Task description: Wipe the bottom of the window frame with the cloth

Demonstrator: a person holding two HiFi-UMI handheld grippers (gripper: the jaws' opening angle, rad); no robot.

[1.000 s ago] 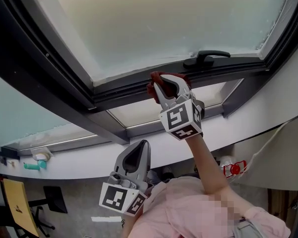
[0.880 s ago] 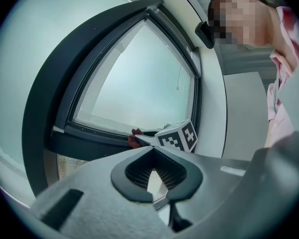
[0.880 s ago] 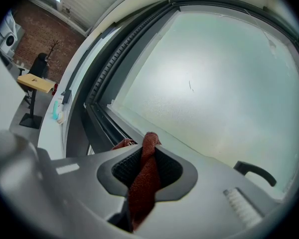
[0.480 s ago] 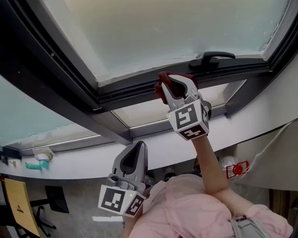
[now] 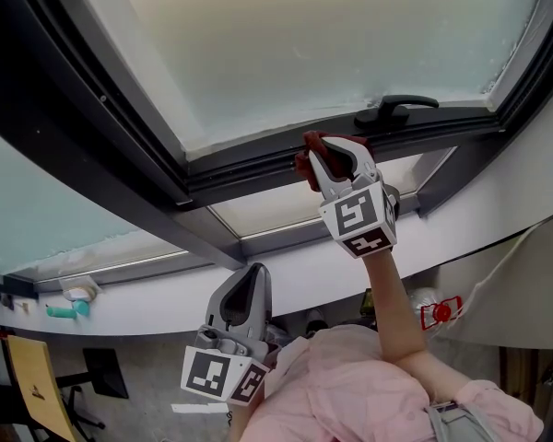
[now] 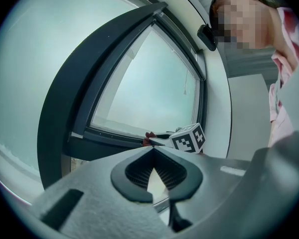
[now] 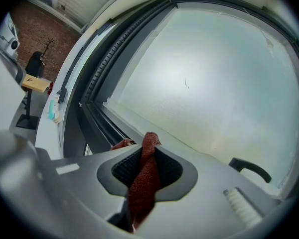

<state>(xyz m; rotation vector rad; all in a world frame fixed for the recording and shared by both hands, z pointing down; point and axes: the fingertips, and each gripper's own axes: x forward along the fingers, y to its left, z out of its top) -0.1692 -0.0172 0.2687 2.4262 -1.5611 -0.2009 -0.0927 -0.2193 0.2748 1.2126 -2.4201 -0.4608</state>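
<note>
A dark red cloth (image 5: pixel 306 155) (image 7: pixel 143 180) is clamped in my right gripper (image 5: pixel 330 157) (image 7: pixel 147 148), which is shut on it. The cloth presses against the bottom rail of the dark window frame (image 5: pixel 249 159) (image 7: pixel 97 116), just left of the black window handle (image 5: pixel 394 108) (image 7: pixel 249 168). My left gripper (image 5: pixel 242 295) (image 6: pixel 153 166) hangs lower, away from the frame, with its jaws closed and nothing between them. In the left gripper view the right gripper's marker cube (image 6: pixel 189 137) shows against the frame, with a bit of the red cloth (image 6: pixel 148 136) beside it.
Frosted glass (image 5: pixel 304 35) fills the opened sash above the rail. A white sill (image 5: pixel 147 297) runs below the frame, with a teal object (image 5: pixel 60 311) on it at left. A chair (image 5: pixel 37 376) stands on the floor far below.
My right gripper with the cloth has slid to the right along the bottom rail, closer to the handle. The left gripper has stayed about where it was.
</note>
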